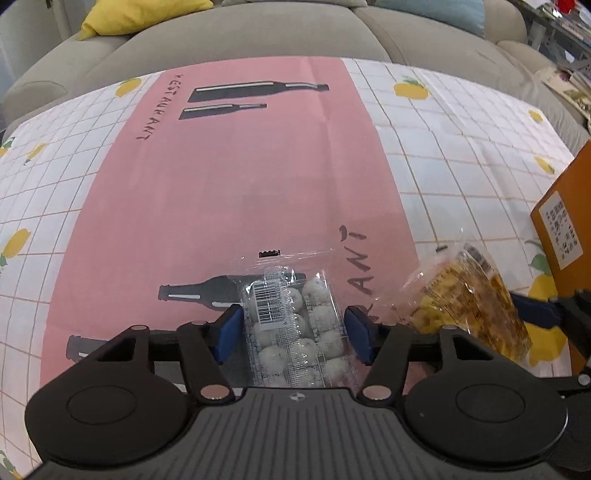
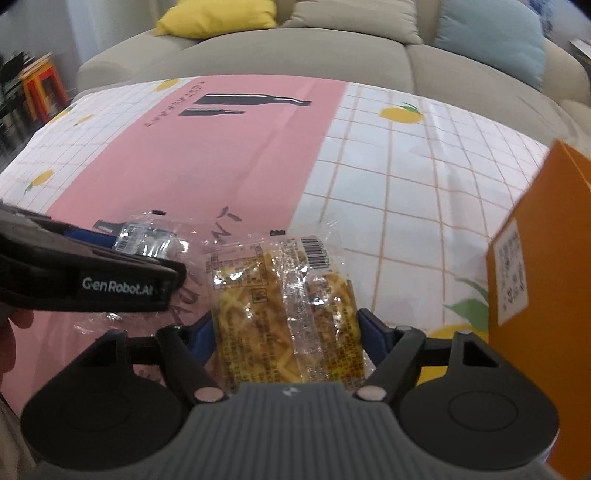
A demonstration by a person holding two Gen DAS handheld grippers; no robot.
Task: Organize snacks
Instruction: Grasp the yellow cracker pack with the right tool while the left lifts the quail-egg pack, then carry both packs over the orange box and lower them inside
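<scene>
A clear packet of white round sweets point(image 1: 295, 325) lies on the pink strip of the tablecloth point(image 1: 221, 206). My left gripper point(image 1: 293, 332) is shut on it, one blue pad against each long side. Just to its right lies a clear packet of yellow noodle-like snacks point(image 2: 284, 314), lengthwise between the blue pads of my right gripper point(image 2: 288, 339), which is shut on its sides. The left wrist view catches the yellow packet point(image 1: 472, 295) with a blue pad beside it. In the right wrist view the left gripper's black body point(image 2: 92, 280) crosses over the sweets packet point(image 2: 147, 240).
An orange cardboard box point(image 2: 535, 277) with a white label stands at the table's right edge, close to the right gripper. Behind the table runs a grey sofa point(image 1: 240, 40) with a yellow cushion point(image 1: 140, 14) and a blue one point(image 2: 491, 40). A hand shows at the lower left point(image 2: 11, 332).
</scene>
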